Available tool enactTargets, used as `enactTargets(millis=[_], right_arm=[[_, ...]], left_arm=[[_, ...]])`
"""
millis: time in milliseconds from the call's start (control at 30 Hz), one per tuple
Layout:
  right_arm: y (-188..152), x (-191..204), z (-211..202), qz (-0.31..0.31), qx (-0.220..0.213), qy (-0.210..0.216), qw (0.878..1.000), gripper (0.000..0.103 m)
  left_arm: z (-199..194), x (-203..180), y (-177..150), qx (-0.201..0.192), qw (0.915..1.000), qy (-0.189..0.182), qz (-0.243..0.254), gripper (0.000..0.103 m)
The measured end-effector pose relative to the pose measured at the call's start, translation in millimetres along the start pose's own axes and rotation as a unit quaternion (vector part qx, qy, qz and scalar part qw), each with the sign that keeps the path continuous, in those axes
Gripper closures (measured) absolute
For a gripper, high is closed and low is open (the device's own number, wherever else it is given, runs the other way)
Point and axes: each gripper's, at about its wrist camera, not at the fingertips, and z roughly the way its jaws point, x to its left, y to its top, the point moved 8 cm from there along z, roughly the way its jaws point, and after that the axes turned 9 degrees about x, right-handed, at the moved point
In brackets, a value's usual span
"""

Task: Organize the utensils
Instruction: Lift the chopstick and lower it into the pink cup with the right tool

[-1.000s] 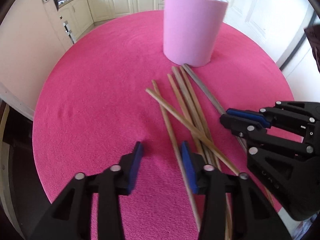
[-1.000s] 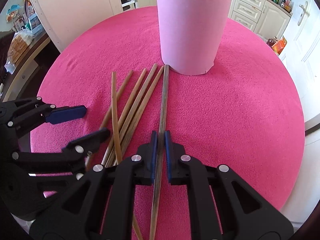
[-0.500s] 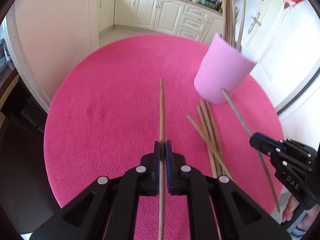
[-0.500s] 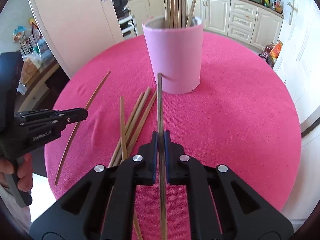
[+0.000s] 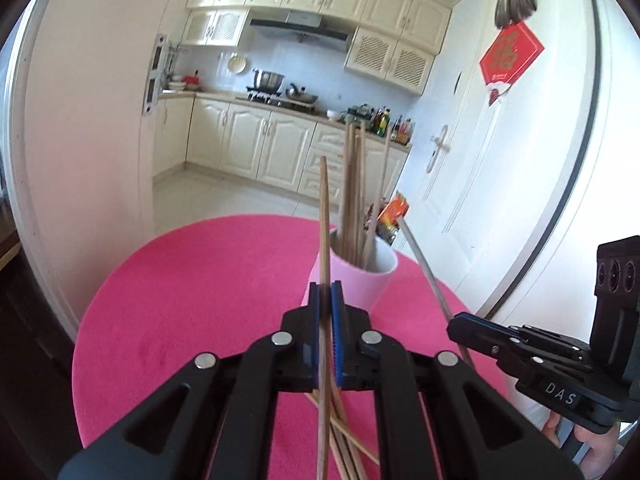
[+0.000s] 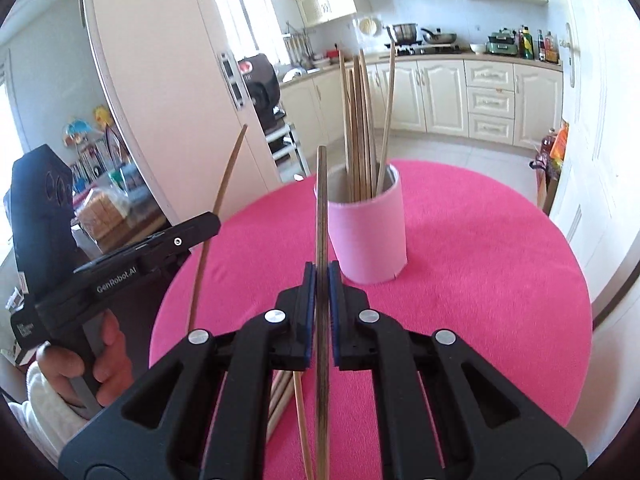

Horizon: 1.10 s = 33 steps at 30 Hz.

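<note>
A pink cup (image 5: pixel 360 280) (image 6: pixel 368 236) stands on the round pink table and holds several upright wooden chopsticks (image 5: pixel 354 192) (image 6: pixel 360 120). My left gripper (image 5: pixel 325 292) is shut on a light wooden chopstick (image 5: pixel 324 216), raised and pointing up beside the cup's left rim. My right gripper (image 6: pixel 322 276) is shut on a dark chopstick (image 6: pixel 322 200), also raised, left of the cup. Each gripper shows in the other's view: the right gripper (image 5: pixel 472 326) and the left gripper (image 6: pixel 208 222). Several loose chopsticks (image 5: pixel 344 440) (image 6: pixel 280 396) lie on the table below the grippers.
The round pink table (image 5: pixel 180 300) (image 6: pixel 480 280) ends close on all sides. A white door (image 5: pixel 500 160) stands to the right of it and a white wall panel (image 6: pixel 160 100) to the left. Kitchen cabinets (image 5: pixel 256 144) line the far wall.
Both grippers have lifted and tilted up with their chopsticks, so the sticks now point upward near the cup. One second ago the left gripper was open over the loose pile.
</note>
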Motion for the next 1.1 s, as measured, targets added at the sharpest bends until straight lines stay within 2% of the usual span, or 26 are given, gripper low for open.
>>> enactTargets(millis=[133,267,367,467,600,800,933,1000,1100], right_arm=[[17.7,-2.6,-14.4,0.013,-0.052,0.023,0.998,0.096],[36.4,-7.8,-18.7,0.028,-0.092,0.055,0.994,0.096],[46.6,-10.4,-7.8,0.037,-0.078,0.095,0.992,0.096],[50.3,-9.7,-0.8,0.029,-0.072,0.105,0.991,0.096],[52.6,-10.8,8.8,0.029,-0.058,0.126,0.99,0.096],[49.9,-7.5,24.0,0.025,-0.029,0.147,0.988,0.096],[46.6,-5.6,34.1,0.028,-0.008,0.166,0.986,0.096],[44.6,-8.8,37.8,0.028,-0.002,0.148,0.989,0.096],[32.2,-17.3,48.3,0.019,0.041,0.09,0.995,0.096]], left_arm=[[-1.0,-23.4,24.3,-0.048,0.9984,-0.02,0.02,0.097],[10.1,-48.5,47.0,-0.075,0.9956,-0.045,0.034,0.097],[18.8,-63.4,57.6,-0.073,0.9944,-0.062,0.043,0.097],[27.4,-69.8,68.5,-0.073,0.993,-0.078,0.05,0.097],[40.1,-72.0,73.2,-0.058,0.9894,-0.125,0.047,0.097],[47.3,-63.7,73.8,-0.065,0.9855,-0.154,0.028,0.097],[51.8,-66.3,72.8,-0.067,0.9852,-0.155,0.031,0.097],[53.9,-64.5,72.4,-0.066,0.9876,-0.139,0.032,0.097],[57.7,-52.9,63.2,-0.045,0.9918,-0.117,0.026,0.097]])
